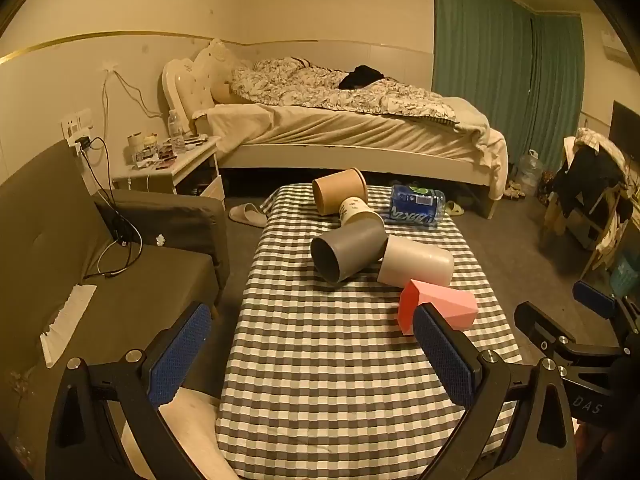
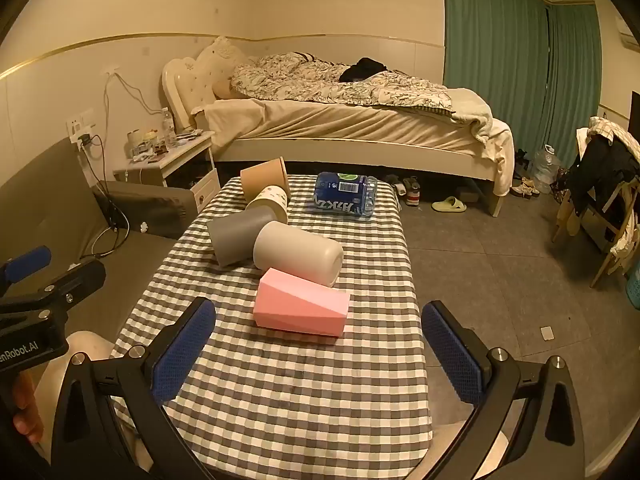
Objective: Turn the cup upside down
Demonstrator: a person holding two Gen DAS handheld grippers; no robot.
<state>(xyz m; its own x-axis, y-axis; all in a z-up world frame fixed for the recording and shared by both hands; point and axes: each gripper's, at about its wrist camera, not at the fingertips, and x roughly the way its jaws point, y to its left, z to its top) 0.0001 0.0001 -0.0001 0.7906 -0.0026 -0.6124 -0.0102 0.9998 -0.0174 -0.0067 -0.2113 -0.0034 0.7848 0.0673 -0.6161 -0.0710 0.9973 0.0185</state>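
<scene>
Several cups lie on their sides on a checkered table [image 1: 320, 360] [image 2: 300, 392]. Nearest is a pink faceted cup [image 1: 440, 306] [image 2: 300, 308]. Behind it lie a beige cup [image 1: 416, 266] [image 2: 298, 254], a grey cup [image 1: 346, 252] [image 2: 236, 238], a small printed paper cup [image 1: 356, 210] [image 2: 270, 200] and a tan cup [image 1: 340, 190] [image 2: 262, 178]. My left gripper [image 1: 312, 354] is open over the near table, its right finger in front of the pink cup. My right gripper [image 2: 318, 350] is open just short of the pink cup, holding nothing.
A blue shrink-wrapped pack [image 1: 416, 210] [image 2: 346, 198] lies at the table's far end. A dark sofa [image 1: 100, 264] stands left, a bed [image 1: 340, 120] behind, a cluttered nightstand [image 1: 172, 160] beside it. Bare floor [image 2: 500, 272] and a chair with clothes [image 2: 604, 200] are right.
</scene>
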